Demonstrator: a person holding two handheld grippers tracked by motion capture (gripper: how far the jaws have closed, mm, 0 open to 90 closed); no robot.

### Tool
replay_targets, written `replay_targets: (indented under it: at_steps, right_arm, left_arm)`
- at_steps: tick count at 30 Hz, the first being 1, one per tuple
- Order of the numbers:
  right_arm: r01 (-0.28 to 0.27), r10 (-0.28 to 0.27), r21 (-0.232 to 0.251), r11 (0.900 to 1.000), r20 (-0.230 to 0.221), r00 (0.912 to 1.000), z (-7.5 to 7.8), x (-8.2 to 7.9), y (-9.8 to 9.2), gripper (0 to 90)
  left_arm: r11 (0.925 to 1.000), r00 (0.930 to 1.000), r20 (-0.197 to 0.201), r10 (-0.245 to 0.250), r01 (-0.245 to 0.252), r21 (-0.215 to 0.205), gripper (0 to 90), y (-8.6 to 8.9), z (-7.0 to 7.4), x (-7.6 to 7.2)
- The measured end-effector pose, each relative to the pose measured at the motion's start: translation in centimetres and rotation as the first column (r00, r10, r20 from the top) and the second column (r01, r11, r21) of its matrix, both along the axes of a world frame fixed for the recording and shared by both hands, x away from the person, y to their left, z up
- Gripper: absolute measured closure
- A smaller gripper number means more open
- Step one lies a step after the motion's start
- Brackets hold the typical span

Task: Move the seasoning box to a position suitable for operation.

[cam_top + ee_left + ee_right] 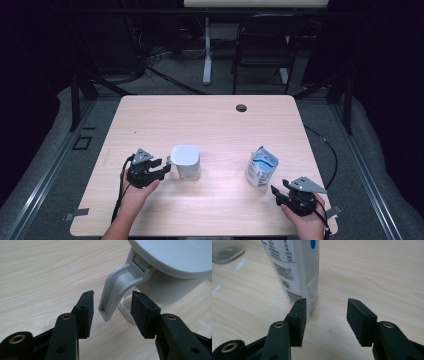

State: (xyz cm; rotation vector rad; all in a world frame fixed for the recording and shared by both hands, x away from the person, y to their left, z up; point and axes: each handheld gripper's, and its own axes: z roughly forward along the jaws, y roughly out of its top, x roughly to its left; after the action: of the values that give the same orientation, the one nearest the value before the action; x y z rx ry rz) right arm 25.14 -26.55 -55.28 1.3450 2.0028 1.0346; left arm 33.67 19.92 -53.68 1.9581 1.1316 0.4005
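Observation:
A white lidded jug [186, 162] with a clear lower body stands on the wooden table [210, 125], left of centre. My left gripper [167, 166] is at its left side, open. In the left gripper view the jug's grey handle [117, 287] hangs between the two black pads [88, 312] with a gap on each side, so the left gripper [112, 308] is not pressing on it. A white and blue pouch [261, 167] stands upright to the right. My right gripper [276, 192] is just in front of it, open. The right gripper [327, 315] holds nothing, and the pouch [297, 270] stands just beyond its left pad.
A round cable hole [241, 107] sits near the table's far edge. Beyond the table stand a black chair [262, 45] and a white desk leg [207, 50]. The jug's clear base [224, 250] shows at the top left of the right gripper view.

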Motion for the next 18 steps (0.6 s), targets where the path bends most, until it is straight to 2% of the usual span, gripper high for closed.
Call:
replay_targets:
  at_steps: [7, 10, 11, 16, 18]
  right_arm:
    - [0.006, -0.006, 0.008, 1.000, -0.001, 1.0000, -0.1, -0.1, 0.0, 49.3]
    - [-0.009, 0.009, 0.004, 1.000, -0.008, 0.9999, -0.2, -0.1, 0.0, 51.9]
    - [-0.015, 0.015, 0.012, 1.000, -0.003, 0.9999, -0.3, 0.0, -0.1, 53.1]
    - [-0.020, 0.020, 0.032, 0.999, -0.011, 0.9997, -0.5, 0.0, -0.3, 53.1]
    - [-0.014, 0.015, 0.039, 0.999, -0.017, 0.9997, -0.5, 0.0, -0.5, 52.5]
  left_arm:
    - [0.9999, 1.0000, 0.004, -0.009, 0.008, 0.009, 54.6, -0.7, -0.3, 0.8]
    - [0.9997, 0.9996, -0.014, -0.024, 0.024, 0.003, 57.5, -1.0, -0.5, 1.3]
    - [0.9995, 0.9997, -0.010, -0.023, 0.023, 0.023, 58.4, -1.2, -0.6, 1.3]
    - [0.9996, 0.9998, -0.004, -0.020, 0.020, 0.021, 58.0, -1.5, -0.6, 1.4]
    - [0.9991, 0.9999, 0.001, -0.016, 0.016, 0.039, 57.9, -1.6, -0.6, 1.6]
